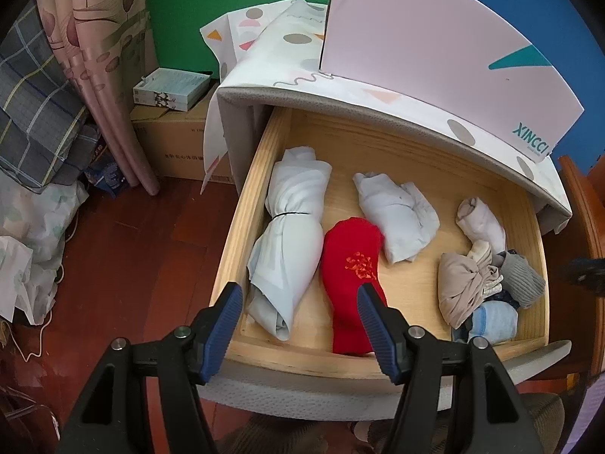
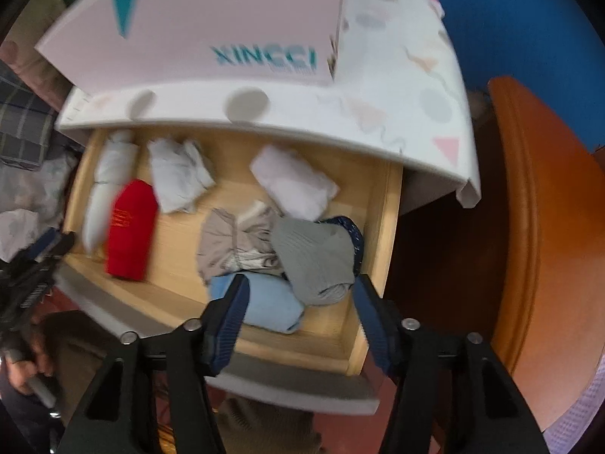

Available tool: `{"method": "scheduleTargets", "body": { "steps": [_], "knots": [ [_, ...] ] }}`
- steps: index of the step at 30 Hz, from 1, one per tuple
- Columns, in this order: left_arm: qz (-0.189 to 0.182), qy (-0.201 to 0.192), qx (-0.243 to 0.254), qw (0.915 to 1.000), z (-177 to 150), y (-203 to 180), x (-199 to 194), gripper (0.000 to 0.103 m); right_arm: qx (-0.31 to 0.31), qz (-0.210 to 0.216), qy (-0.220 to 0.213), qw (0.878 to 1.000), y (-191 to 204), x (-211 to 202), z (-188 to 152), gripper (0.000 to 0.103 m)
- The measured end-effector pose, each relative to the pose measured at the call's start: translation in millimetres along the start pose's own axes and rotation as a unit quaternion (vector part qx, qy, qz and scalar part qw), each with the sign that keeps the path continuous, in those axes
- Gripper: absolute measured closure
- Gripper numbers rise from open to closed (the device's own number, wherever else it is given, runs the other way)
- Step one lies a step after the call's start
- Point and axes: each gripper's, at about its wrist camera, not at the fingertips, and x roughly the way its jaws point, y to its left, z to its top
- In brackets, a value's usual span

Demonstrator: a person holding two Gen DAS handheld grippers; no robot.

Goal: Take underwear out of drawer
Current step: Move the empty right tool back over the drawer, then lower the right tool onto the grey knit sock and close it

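Drawer [image 1: 242, 204] open, underwear not yet gripped.
Right tongs [image 2: 298, 293] spread, empty, pointing down over the clothes pile at the drawer's front right; grey roll [image 2: 314, 255] lies between the pads, blue fold [image 2: 264, 302] just below, long axis crosswise. Left tongs [image 1: 298, 302] spread, empty, over the red sock [image 1: 349, 283], farther off.

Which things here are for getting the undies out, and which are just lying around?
For the job:
drawer
red underwear
grey underwear
light blue underwear
right gripper

Just lying about:
pink box
cardboard box
curtain
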Motion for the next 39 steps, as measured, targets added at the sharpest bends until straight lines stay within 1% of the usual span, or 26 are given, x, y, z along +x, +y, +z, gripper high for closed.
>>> {"method": "scheduleTargets", "body": {
  "steps": [5,8,11,13,18,20,23,25,26,31,34,37,39],
  "knots": [
    [0.0,-0.001,0.003,1.0,0,-1,0,0.038,0.006,0.001,0.019,1.0,-8,32,7,0.057],
    [0.0,0.002,0.005,1.0,0,-3,1,0.038,0.012,0.004,0.029,0.999,-10,46,12,0.057],
    [0.0,0.002,0.006,1.0,0,-4,1,0.038,0.008,-0.007,0.034,0.999,-12,58,18,0.057],
    [0.001,0.003,0.006,1.0,0,-4,2,0.038,0.01,-0.004,0.039,0.999,-13,66,21,0.056],
    [0.002,0.006,0.007,1.0,0,-5,2,0.038,-0.011,-0.015,0.049,0.999,-3,81,21,0.054],
    [0.002,0.007,0.008,0.9999,0,-5,3,0.038,-0.02,-0.026,0.049,0.998,2,85,19,0.054],
    [0.004,0.007,0.01,0.9999,0,-6,2,0.038,-0.026,-0.032,0.051,0.998,7,88,17,0.053],
    [0.006,0.007,0.01,0.9999,0,-6,3,0.038,-0.022,-0.037,0.058,0.997,6,93,14,0.051],
    [0.006,0.008,0.009,0.9999,0,-6,3,0.038,-0.023,-0.039,0.059,0.997,7,94,13,0.05],
    [0.005,0.008,0.008,0.9999,0,-5,3,0.038,-0.024,-0.04,0.059,0.997,2,98,11,0.047],
    [0.005,0.007,0.009,0.9999,0,-5,2,0.038,-0.024,-0.045,0.066,0.997,2,102,7,0.042],
    [0.005,0.006,0.009,0.9999,0,-4,2,0.038,-0.019,-0.048,0.064,0.997,0,106,5,0.042],
    [0.004,0.006,0.009,0.9999,0,-4,2,0.038,-0.015,-0.051,0.06,0.997,1,107,3,0.046]
  ]
}}
